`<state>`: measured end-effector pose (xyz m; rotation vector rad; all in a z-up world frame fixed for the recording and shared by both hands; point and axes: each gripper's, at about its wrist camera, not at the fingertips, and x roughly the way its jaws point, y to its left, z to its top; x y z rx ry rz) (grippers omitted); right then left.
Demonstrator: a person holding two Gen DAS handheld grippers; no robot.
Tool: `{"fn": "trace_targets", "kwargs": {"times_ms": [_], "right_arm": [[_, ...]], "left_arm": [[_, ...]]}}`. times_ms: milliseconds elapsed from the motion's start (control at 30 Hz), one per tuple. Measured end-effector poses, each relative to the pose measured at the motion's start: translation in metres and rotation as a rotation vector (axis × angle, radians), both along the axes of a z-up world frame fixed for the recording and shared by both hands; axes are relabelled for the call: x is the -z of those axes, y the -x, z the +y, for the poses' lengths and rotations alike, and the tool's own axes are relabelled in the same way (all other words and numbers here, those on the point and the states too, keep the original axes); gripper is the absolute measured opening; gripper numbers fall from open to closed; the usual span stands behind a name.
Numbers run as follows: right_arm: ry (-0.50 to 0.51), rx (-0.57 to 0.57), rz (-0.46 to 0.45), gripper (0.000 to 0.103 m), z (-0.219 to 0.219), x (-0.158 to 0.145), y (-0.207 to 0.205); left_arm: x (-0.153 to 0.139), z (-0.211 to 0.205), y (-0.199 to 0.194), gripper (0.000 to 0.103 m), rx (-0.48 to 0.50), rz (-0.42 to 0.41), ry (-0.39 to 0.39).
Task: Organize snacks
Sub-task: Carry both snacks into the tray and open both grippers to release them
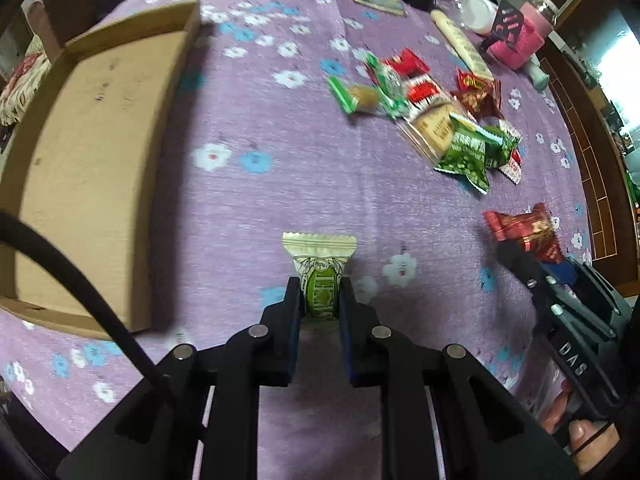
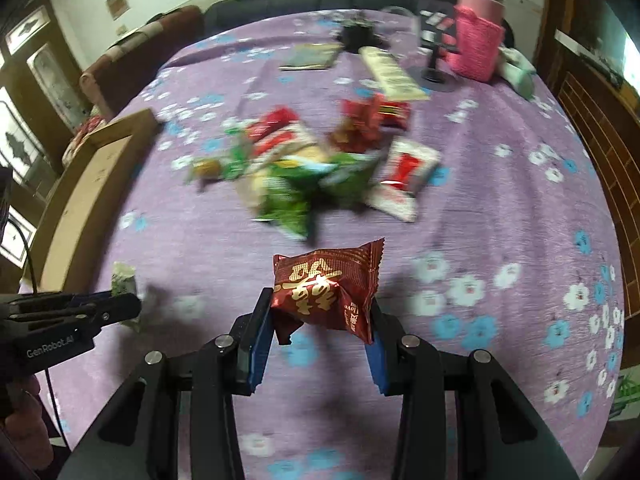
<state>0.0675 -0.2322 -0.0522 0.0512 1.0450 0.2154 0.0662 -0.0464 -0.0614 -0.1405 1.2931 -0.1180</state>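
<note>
- L gripper [image 1: 320, 300] clamped on green-cream snack packet [image 1: 320, 268], above purple cloth [image 1: 280, 160].
- R gripper [image 2: 320, 320] gripping dark-red snack packet [image 2: 328, 292].
- Cardboard box [image 1: 92, 140] at 10 o'clock; snack pile [image 1: 424, 112] at 1 o'clock.

Cardboard tray [image 1: 100, 160] lies at table's left; snack pile [image 1: 432, 120] at centre-right on tablecloth [image 1: 280, 180]. Behind pile: long box [image 1: 462, 46], covered jar [image 1: 520, 40]. Each gripper's packet sits in front of pile, nearer the cameras.
</note>
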Motion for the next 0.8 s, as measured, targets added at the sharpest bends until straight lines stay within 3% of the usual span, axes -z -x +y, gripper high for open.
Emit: {"fn": "trace_targets", "kwargs": {"times_ms": [267, 467, 667, 800], "right_arm": [[-0.063, -0.071, -0.025, 0.041, 0.077, -0.009, 0.004], [-0.055, -0.155, -0.049, 0.041, 0.138, -0.020, -0.005], [-0.029, -0.256, -0.078, 0.041, 0.208, -0.024, -0.032], [-0.043, -0.282, -0.092, 0.041, 0.243, -0.025, -0.060]], "left_arm": [[-0.018, 0.052, 0.015, 0.019, -0.016, -0.035, 0.002], [-0.027, 0.092, 0.020, 0.019, -0.047, -0.057, 0.007], [-0.030, 0.151, -0.004, 0.019, -0.134, -0.075, -0.031], [-0.030, 0.186, -0.030, 0.019, -0.182, -0.095, -0.097]]}}
